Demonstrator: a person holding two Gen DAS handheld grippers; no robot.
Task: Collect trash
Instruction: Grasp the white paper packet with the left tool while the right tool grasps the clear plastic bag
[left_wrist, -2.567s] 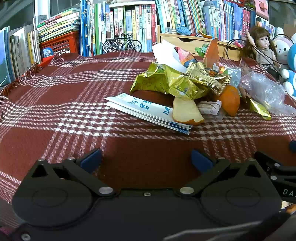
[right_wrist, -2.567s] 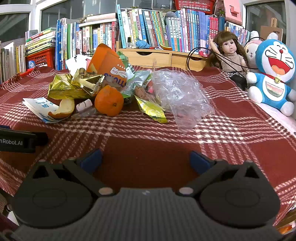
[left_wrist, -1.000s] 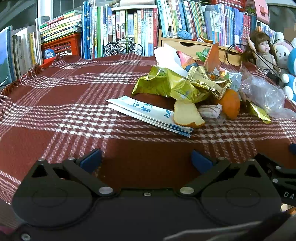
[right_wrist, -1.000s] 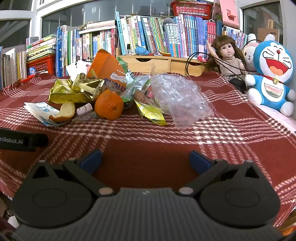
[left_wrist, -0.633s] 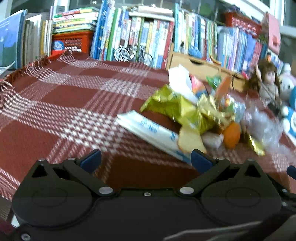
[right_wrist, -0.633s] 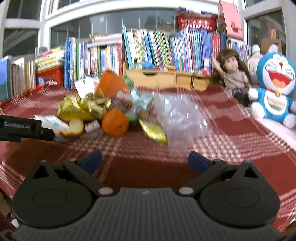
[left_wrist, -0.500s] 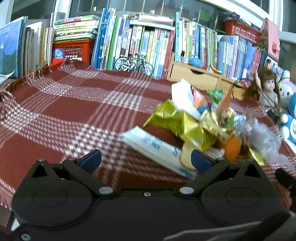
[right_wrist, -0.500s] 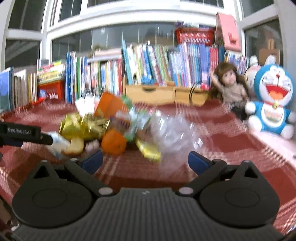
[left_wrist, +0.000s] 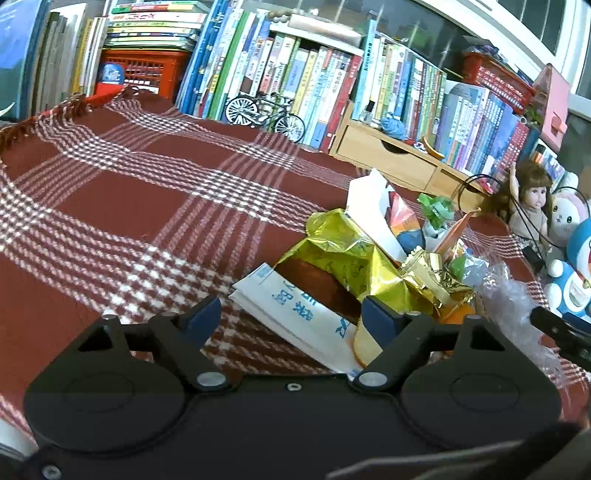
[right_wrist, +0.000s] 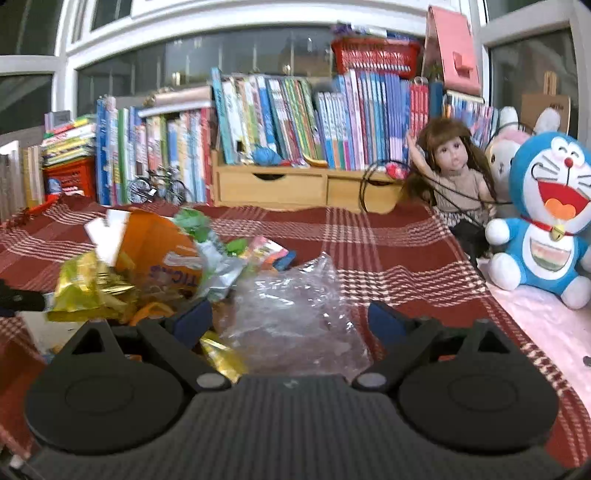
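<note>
Trash heap (left_wrist: 373, 266) on the red plaid cloth (left_wrist: 147, 192): crumpled gold foil wrappers, white printed packet, orange bag, clear plastic film (right_wrist: 295, 314). Left gripper (left_wrist: 291, 317) and right gripper (right_wrist: 290, 319), fingers apart, hang just above it.

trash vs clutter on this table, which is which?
Trash to collect:
- gold foil wrapper
- white and blue paper packet
- clear plastic bag
- orange snack bag

Just lying about:
- doll
- blue plush toy
- model bicycle
- books
</note>
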